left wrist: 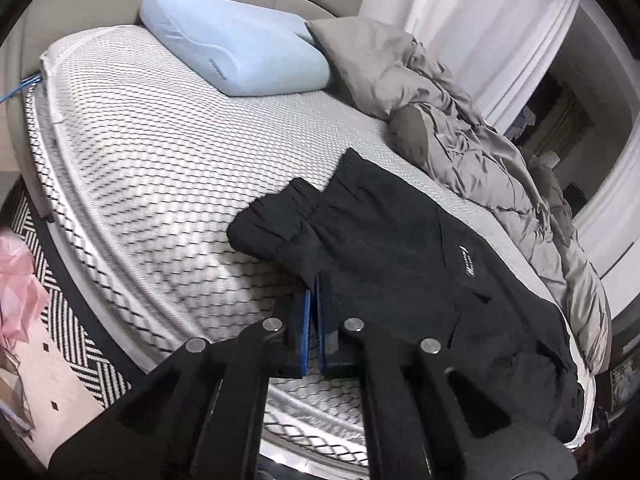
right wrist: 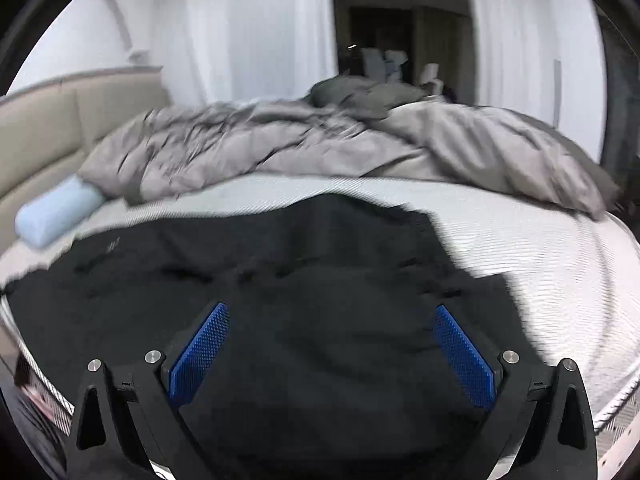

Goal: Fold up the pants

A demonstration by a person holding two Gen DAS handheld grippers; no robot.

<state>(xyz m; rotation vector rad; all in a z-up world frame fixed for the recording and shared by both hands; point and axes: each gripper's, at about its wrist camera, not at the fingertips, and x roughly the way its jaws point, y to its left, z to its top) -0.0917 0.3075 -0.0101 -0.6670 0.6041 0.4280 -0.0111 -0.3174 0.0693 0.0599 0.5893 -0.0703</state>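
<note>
Printed marks in view: a small white logo with lettering on the black pants (left wrist: 404, 248), near a pocket flap, too small and slanted to be read; the same mark appears as a faint pale smudge in the blurred right wrist view. A line of dark lettering on the side of the light blue pillow (left wrist: 236, 42), likewise illegible.

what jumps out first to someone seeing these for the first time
The black pants spread across the patterned white mattress draw the eye first, with the left gripper pinched shut on their near edge. Behind them a crumpled grey duvet is heaped along the far side, and a pale blue pillow lies by the headboard. The right gripper hangs wide open over the pants.
</note>
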